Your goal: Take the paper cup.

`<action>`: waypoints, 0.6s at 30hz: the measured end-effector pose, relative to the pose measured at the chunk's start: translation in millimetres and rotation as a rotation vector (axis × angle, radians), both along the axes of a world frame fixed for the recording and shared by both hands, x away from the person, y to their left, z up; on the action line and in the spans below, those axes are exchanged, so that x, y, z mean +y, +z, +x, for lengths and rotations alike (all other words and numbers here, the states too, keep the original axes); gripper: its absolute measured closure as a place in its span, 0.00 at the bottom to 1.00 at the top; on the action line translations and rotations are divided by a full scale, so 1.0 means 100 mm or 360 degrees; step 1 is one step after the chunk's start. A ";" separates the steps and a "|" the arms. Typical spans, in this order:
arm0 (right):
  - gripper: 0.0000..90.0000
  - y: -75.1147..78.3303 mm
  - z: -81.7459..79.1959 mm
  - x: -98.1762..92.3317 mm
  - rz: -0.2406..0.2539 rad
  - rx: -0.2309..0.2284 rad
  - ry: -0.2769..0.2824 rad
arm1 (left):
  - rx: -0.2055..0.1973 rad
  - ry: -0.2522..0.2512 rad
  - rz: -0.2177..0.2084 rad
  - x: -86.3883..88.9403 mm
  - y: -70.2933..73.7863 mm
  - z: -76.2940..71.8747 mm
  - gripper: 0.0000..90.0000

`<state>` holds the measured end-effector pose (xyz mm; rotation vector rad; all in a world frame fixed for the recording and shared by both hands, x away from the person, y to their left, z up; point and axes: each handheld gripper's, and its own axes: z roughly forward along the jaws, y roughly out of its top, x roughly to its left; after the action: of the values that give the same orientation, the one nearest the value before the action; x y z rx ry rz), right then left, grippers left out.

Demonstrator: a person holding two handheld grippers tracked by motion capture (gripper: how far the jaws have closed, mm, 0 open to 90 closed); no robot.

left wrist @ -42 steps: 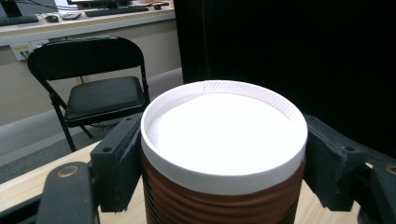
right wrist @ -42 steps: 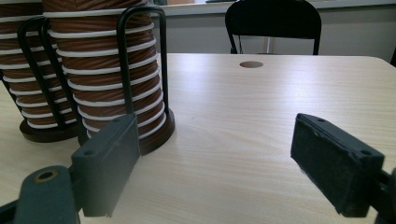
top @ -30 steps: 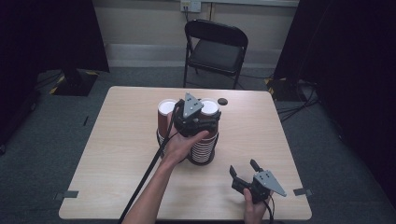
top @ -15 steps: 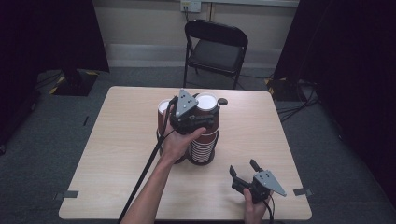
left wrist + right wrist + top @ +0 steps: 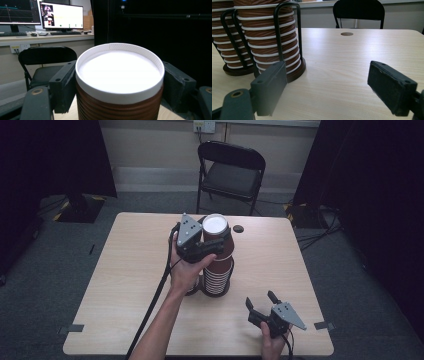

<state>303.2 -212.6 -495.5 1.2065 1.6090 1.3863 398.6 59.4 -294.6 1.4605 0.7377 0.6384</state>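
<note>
High view shows the left gripper (image 5: 212, 245) clamped on the top cup (image 5: 216, 227) of the stack (image 5: 217, 275) at table centre, right gripper (image 5: 263, 306) idle at 5 o'clock with jaws apart; excess squeeze could crush the rim or lift nested cups.

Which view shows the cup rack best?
Right gripper view: the rack has black wire uprights around stacked brown cups on a round base. High view shows its base partly behind the left hand. Left gripper view has the top cup between the jaws.
</note>
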 end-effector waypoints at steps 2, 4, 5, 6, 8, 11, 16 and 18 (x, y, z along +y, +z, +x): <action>0.17 0.00 0.00 0.00 0.0000 -0.0001 -0.0001 | -0.0022 -0.0010 -0.0027 0.04 0.03 -0.02 0.26; 0.17 0.00 0.00 0.00 -0.0001 -0.0002 0.0000 | -0.0029 -0.0009 -0.0043 0.05 0.04 -0.02 0.26; 0.17 0.00 0.00 0.00 0.0000 -0.0001 0.0000 | -0.0042 -0.0021 -0.0062 0.08 0.06 -0.04 0.26; 0.17 0.00 0.00 0.00 0.0001 0.0000 0.0001 | -0.0049 -0.0026 -0.0064 0.10 0.07 -0.05 0.26; 0.17 0.00 0.00 0.00 0.0001 0.0000 0.0001 | -0.0051 -0.0031 -0.0077 0.11 0.08 -0.05 0.26; 0.17 0.00 0.00 0.00 0.0000 -0.0001 0.0000 | -0.0074 -0.0018 -0.0093 0.15 0.11 -0.08 0.26; 0.17 0.00 0.00 0.00 0.0000 0.0003 0.0004 | -0.0060 -0.0023 -0.0142 0.23 0.14 -0.08 0.26; 0.17 0.00 0.00 0.00 0.0001 0.0004 0.0005 | -0.0058 -0.0035 -0.0148 0.25 0.14 -0.09 0.26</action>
<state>303.4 -212.9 -495.4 1.2070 1.6129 1.3875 390.0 84.0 -280.3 1.3668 0.7132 0.6049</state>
